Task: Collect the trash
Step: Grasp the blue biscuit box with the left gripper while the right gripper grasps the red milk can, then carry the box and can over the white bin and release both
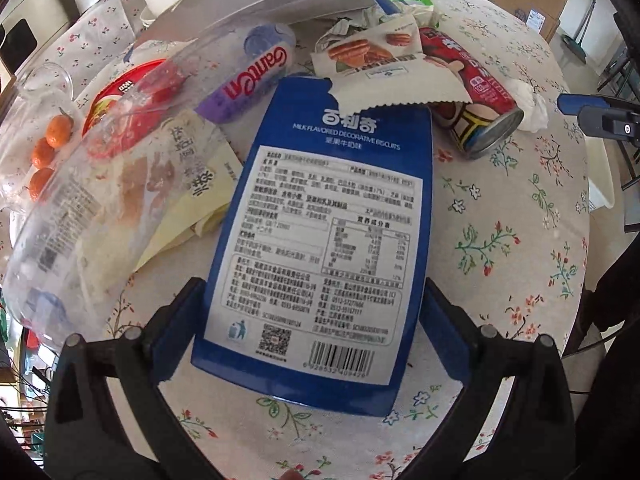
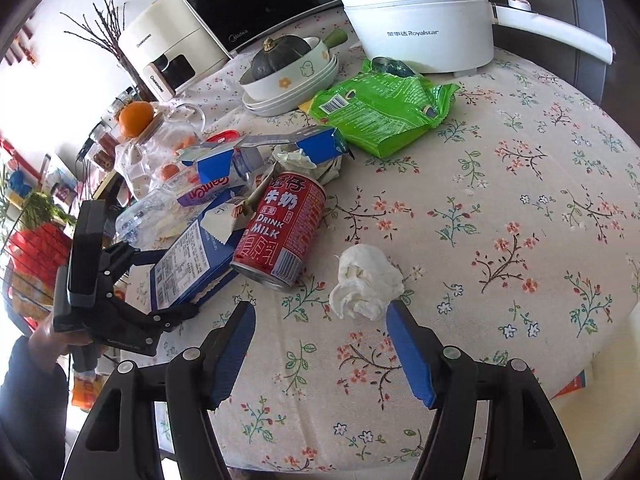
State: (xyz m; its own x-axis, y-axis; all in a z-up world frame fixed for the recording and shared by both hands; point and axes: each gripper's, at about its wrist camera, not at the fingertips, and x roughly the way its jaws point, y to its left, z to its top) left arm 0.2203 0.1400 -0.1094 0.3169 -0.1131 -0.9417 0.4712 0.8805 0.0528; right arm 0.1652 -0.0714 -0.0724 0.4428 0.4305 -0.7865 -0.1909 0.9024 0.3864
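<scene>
Between the left tongs [image 1: 308, 320] lies the blue biscuit packet [image 1: 332, 240], flat on the counter [image 1: 500, 240]; their pads flank its near end, though I cannot tell whether they press it or only bracket it. The far end is tucked under a torn nut wrapper [image 1: 384, 68], so pulling could drag that wrapper along and nudge the red milk can [image 1: 476, 96] into a roll. The right tongs [image 2: 320, 344] stand spread and empty, the crumpled tissue [image 2: 366, 280] just ahead of them; soft and loose, it may slip or be pushed away.
</scene>
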